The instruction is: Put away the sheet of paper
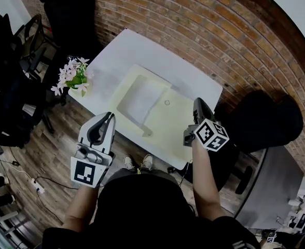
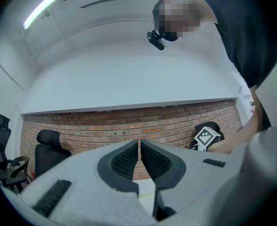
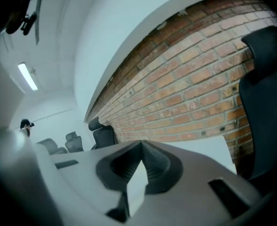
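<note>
A white sheet of paper (image 1: 142, 97) lies flat on a pale yellow folder (image 1: 176, 123) spread over the white table (image 1: 126, 45). My left gripper (image 1: 109, 118) hovers at the table's front edge, left of the sheet, apart from it. In the left gripper view its jaws (image 2: 139, 141) are shut with nothing between them and point at the brick wall. My right gripper (image 1: 198, 104) hangs over the folder's right edge. Its jaws (image 3: 141, 145) are shut too and hold nothing. The right gripper's marker cube (image 2: 207, 135) shows in the left gripper view.
A pot of pink and white flowers (image 1: 73, 78) stands on the table's left corner. A small ring (image 1: 166, 102) lies on the folder right of the sheet. Black office chairs (image 1: 269, 121) stand at the right, back and left. A grey cabinet (image 1: 277, 185) is at lower right.
</note>
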The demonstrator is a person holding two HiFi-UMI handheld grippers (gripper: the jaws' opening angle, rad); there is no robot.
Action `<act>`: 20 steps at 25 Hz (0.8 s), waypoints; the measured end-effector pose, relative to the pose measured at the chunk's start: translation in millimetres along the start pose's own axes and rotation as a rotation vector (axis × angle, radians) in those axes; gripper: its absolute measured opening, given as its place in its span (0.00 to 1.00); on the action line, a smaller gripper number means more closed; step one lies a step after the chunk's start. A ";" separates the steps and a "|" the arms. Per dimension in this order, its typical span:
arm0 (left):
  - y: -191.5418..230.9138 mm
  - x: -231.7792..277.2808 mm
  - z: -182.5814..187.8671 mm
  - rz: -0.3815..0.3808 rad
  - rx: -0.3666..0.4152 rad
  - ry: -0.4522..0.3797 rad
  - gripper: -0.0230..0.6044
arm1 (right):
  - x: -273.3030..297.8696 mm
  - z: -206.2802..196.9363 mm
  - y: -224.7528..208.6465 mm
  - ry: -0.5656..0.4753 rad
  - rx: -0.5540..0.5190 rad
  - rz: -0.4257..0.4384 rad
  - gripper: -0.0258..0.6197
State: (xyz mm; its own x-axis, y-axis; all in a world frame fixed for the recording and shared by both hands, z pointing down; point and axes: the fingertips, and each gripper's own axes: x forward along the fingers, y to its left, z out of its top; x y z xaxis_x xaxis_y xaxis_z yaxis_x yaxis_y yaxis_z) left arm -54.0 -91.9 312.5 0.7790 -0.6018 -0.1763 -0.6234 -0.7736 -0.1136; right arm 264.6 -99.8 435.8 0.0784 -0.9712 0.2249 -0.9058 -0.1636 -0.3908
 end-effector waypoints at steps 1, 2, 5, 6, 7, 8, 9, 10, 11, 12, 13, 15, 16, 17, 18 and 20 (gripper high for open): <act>0.8 1.6 2.3 -0.002 0.004 -0.006 0.10 | -6.7 13.3 7.3 -0.029 -0.028 0.012 0.06; 0.8 2.7 3.9 -0.003 0.005 -0.010 0.10 | -13.5 26.9 15.1 -0.059 -0.056 0.025 0.06; -3.2 4.4 6.2 -0.012 -0.001 -0.018 0.10 | -33.3 66.4 39.6 -0.154 -0.123 0.071 0.06; -5.5 4.9 6.4 -0.017 -0.004 -0.020 0.10 | -39.7 78.3 46.7 -0.185 -0.140 0.084 0.06; -7.8 5.4 6.3 -0.022 -0.006 -0.021 0.10 | -46.0 89.1 52.9 -0.213 -0.157 0.093 0.06; -9.6 5.6 5.7 -0.026 -0.009 -0.021 0.10 | -51.9 98.6 58.6 -0.237 -0.174 0.100 0.06; -10.7 5.6 5.1 -0.029 -0.011 -0.020 0.10 | -57.2 106.9 64.1 -0.255 -0.191 0.105 0.06; -10.9 5.3 4.5 -0.030 -0.013 -0.018 0.10 | -61.9 113.6 69.3 -0.269 -0.211 0.109 0.06; -10.4 4.9 4.4 -0.029 -0.014 -0.017 0.10 | -66.3 118.8 73.8 -0.281 -0.234 0.111 0.06; -9.4 4.5 4.7 -0.026 -0.014 -0.017 0.10 | -70.5 122.3 77.4 -0.290 -0.259 0.111 0.06; -8.0 4.0 5.3 -0.023 -0.013 -0.018 0.10 | -74.9 124.1 80.0 -0.298 -0.282 0.112 0.06; -5.0 2.1 6.2 -0.014 -0.011 -0.021 0.10 | -83.8 124.8 84.1 -0.305 -0.314 0.111 0.06; -3.5 0.9 6.4 -0.010 -0.010 -0.023 0.10 | -88.3 124.9 85.8 -0.305 -0.328 0.110 0.06; -2.1 -0.3 6.2 -0.006 -0.009 -0.022 0.10 | -92.5 125.4 87.2 -0.306 -0.341 0.109 0.06; -0.7 -1.2 5.9 -0.002 -0.008 -0.021 0.10 | -96.6 126.2 88.4 -0.309 -0.354 0.107 0.06; 1.3 -2.0 5.5 0.006 -0.008 -0.018 0.10 | -104.7 127.8 91.0 -0.317 -0.375 0.102 0.06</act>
State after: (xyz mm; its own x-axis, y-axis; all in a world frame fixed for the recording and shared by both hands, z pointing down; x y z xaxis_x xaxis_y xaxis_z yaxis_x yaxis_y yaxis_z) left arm -56.7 -90.6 307.4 0.7740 -0.6026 -0.1943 -0.6272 -0.7718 -0.1047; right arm 227.1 -35.2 262.6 0.0511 -0.9934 -0.1023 -0.9982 -0.0477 -0.0356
